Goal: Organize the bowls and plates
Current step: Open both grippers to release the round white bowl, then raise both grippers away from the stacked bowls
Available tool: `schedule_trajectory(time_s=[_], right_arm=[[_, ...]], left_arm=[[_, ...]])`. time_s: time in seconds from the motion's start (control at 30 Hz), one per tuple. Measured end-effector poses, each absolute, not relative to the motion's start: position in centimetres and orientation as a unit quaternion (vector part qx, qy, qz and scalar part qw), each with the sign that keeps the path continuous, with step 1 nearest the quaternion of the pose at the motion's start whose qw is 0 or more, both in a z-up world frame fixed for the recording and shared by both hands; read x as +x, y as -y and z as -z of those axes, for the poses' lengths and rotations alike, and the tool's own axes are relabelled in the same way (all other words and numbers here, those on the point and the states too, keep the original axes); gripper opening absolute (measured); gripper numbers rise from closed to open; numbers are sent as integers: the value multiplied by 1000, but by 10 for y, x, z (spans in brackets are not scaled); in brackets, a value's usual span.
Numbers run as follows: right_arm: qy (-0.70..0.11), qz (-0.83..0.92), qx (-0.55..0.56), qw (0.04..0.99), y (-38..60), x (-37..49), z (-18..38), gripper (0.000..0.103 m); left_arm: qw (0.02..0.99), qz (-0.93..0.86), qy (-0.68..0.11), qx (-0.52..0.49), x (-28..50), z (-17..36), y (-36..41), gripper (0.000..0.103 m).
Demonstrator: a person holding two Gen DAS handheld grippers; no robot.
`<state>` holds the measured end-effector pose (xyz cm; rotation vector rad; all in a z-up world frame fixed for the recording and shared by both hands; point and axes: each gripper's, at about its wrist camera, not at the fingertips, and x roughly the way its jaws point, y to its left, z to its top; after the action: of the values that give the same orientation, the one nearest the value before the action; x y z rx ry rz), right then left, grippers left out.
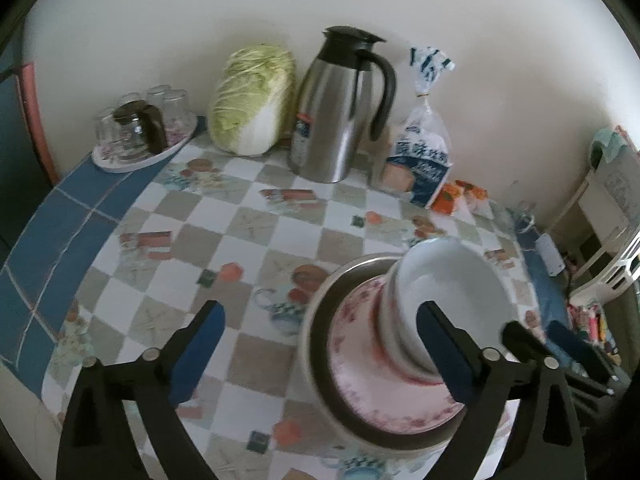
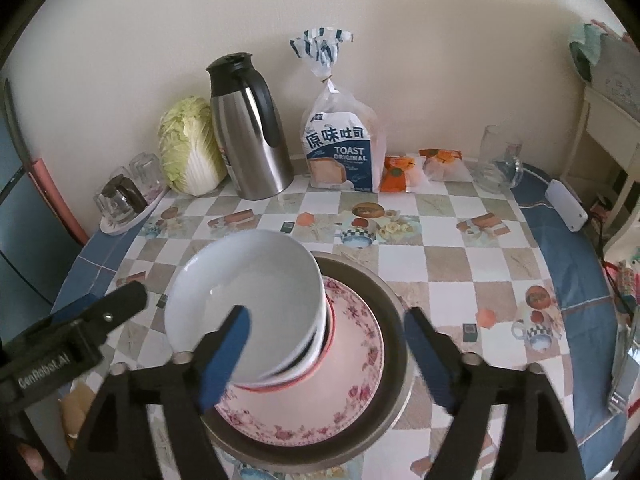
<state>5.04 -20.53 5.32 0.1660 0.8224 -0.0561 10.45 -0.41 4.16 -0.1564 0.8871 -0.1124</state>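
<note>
The stacking step looks just finished: a pile of bowls [image 2: 248, 300] stands on a pink flowered plate [image 2: 356, 380], which sits inside a wide metal dish [image 2: 396, 320] near the front of the checked table [image 2: 440, 248], and nothing is held by either tool. Taking the metal dish as the landmark, the left gripper [image 1: 320, 352] has its jaws spread wide and empty, one blue pad over the table to the left of the dish and the other over the near wall of the bowls, with no sign that it presses on them. The right gripper [image 2: 326, 356] is likewise wide open and empty, its pads standing either side of the plate's near half, one in front of the bowls, the other over the dish's right rim. Beyond the dish, against the wall, stand a steel jug [image 2: 252, 136], a cabbage [image 2: 188, 148] and a bag of toast [image 2: 344, 148]. No further plates or bowls show apart from the pile, so I judge the next move calls for drawing both grippers clear without knocking the tall, slightly leaning bowls.
</note>
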Motion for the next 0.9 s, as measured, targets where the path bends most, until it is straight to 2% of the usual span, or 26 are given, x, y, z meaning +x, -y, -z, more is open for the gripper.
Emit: schedule_trajectory(time_s=[0.1,0.3,0.9], right_arm=[[-404,32,77,911,205,38,-47,98],[-415,42,75,906,203,17,-30,101],[-440,51,81,893,205,0,-3,102]], left_arm=[[893,50,-441,-73,97,-34,-3,98],[890,47,-451,-57,83,-22,-6,98],[877,19,-478,42,65,3,9,98]])
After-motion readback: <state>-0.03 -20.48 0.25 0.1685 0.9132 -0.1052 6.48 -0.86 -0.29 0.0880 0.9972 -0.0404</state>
